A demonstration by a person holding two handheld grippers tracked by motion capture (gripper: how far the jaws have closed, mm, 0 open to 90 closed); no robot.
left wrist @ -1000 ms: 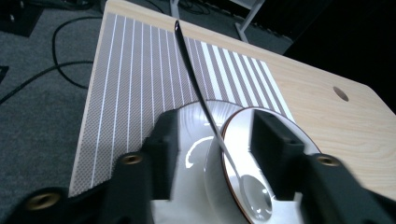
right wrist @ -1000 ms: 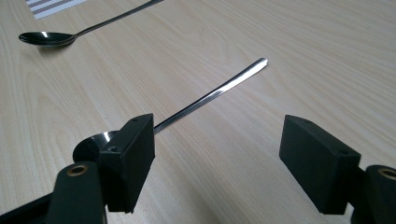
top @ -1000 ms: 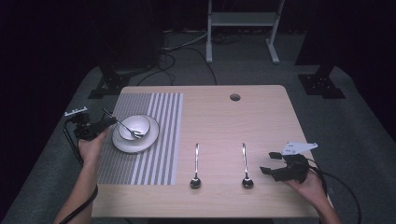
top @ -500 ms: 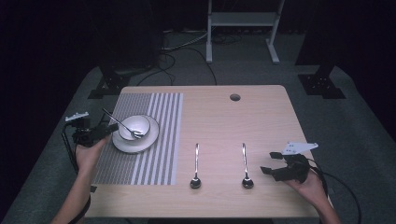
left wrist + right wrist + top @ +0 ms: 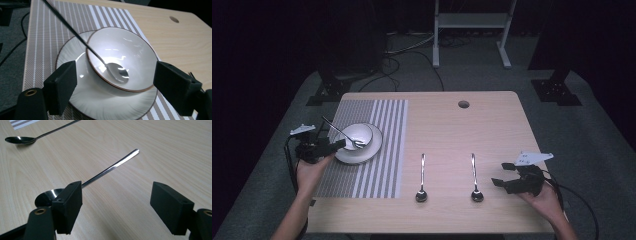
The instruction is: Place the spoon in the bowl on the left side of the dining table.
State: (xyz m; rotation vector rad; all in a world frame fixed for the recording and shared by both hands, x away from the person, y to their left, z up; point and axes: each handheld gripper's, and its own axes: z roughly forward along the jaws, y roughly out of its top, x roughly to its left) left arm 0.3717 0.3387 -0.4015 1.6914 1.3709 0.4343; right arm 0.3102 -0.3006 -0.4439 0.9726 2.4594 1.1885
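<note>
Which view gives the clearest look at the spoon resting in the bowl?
The left gripper view: the spoon lies close up, head in the bowl, handle over the rim. The high view shows it small and thin.

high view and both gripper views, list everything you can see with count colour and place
light wooden table: 1, pale wood, centre, round hole near its far edge
striped woven placemat: 1, grey and white, table's left part
white ceramic plate: 1, white, on the placemat
white ceramic bowl with a brown rim: 1, white, on the plate, set off-centre
steel spoon in the bowl: 1, silver, handle up over the rim
steel spoons on the bare table: 2, silver, side by side, bowls toward the person
metal stand: 1, light grey, floor behind the table
left gripper: 1, black, beside the plate, jaws just opened, nothing gripped
right gripper: 1, black, open, right of the spoons
</note>
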